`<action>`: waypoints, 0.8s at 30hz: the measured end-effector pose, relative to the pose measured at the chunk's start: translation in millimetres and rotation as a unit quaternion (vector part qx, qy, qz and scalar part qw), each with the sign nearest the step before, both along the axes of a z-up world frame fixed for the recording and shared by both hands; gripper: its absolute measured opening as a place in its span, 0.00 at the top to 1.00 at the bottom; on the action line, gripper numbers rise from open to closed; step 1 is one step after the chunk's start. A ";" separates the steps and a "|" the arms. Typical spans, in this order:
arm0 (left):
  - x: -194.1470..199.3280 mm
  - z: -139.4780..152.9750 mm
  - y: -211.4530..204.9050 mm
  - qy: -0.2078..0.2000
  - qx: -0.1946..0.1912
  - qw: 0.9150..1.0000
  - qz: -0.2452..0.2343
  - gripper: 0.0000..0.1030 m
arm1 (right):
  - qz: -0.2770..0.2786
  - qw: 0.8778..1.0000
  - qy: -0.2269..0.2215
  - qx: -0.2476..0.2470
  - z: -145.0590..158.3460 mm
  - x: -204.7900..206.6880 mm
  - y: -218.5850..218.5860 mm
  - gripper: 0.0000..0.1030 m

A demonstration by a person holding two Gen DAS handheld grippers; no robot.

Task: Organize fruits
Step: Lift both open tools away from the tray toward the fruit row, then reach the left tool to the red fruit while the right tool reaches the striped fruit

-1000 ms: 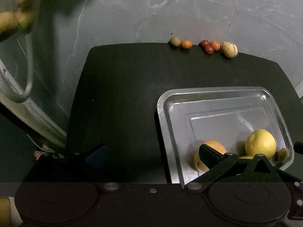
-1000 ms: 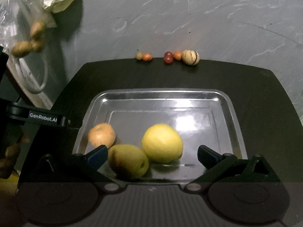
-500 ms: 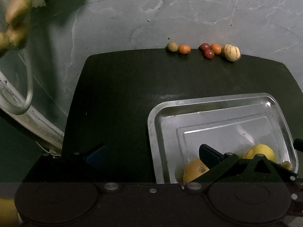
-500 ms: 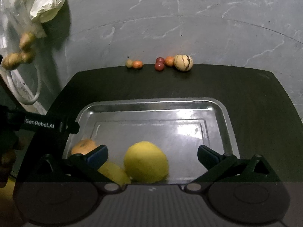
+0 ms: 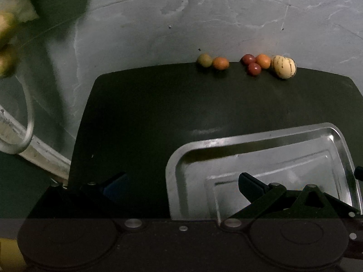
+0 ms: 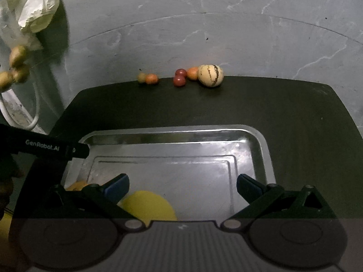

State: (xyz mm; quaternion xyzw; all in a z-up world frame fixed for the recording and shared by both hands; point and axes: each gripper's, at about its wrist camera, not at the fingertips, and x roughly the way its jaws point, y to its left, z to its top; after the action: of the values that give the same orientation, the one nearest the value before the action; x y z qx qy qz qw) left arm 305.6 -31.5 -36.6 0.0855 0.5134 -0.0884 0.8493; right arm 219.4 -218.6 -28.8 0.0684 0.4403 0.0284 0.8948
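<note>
A steel tray (image 6: pixel 263 145) lies on a dark table (image 6: pixel 295 113); the left wrist view shows the same tray (image 5: pixel 179 170) at lower right. A yellow fruit (image 6: pixel 149 206) and an orange fruit (image 6: pixel 76 185) lie at the tray's near left, partly hidden by my right gripper (image 6: pixel 182 184), which is open and empty above the tray. My left gripper (image 5: pixel 182 184) is open and empty over the tray's left rim. At the table's far edge sit a striped cream fruit (image 6: pixel 209 76), small red fruits (image 6: pixel 180 78), orange ones (image 6: pixel 151 78) and a greenish one (image 6: pixel 141 77).
A grey marbled wall (image 6: pixel 249 34) rises behind the table. At far left hang a pale bag (image 6: pixel 36 6), some brownish round fruits (image 6: pixel 17 68) and a white hose loop (image 5: pixel 25 122). The left gripper's arm (image 6: pixel 43 146) crosses the right wrist view at left.
Both grippers have drawn back and tilted up: the tray and its fruits slid down in both views, and the green fruit passed out of sight. Both stayed open.
</note>
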 end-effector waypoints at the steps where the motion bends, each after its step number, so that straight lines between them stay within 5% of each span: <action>1: 1.5 -0.6 -2.4 0.000 0.001 1.000 0.000 0.01 | 0.000 1.000 0.000 0.000 -0.3 1.8 -2.4 0.00; 24: 33.4 -8.8 -62.2 -0.004 0.012 1.000 -0.022 0.01 | -0.009 1.000 0.008 0.003 -10.9 34.7 -39.5 0.00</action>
State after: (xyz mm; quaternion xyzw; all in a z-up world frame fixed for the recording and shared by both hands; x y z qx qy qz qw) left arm 339.1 -93.7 -45.4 0.1071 0.5093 -0.1004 0.8480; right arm 254.0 -258.0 -39.7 0.0748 0.4467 0.0211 0.8913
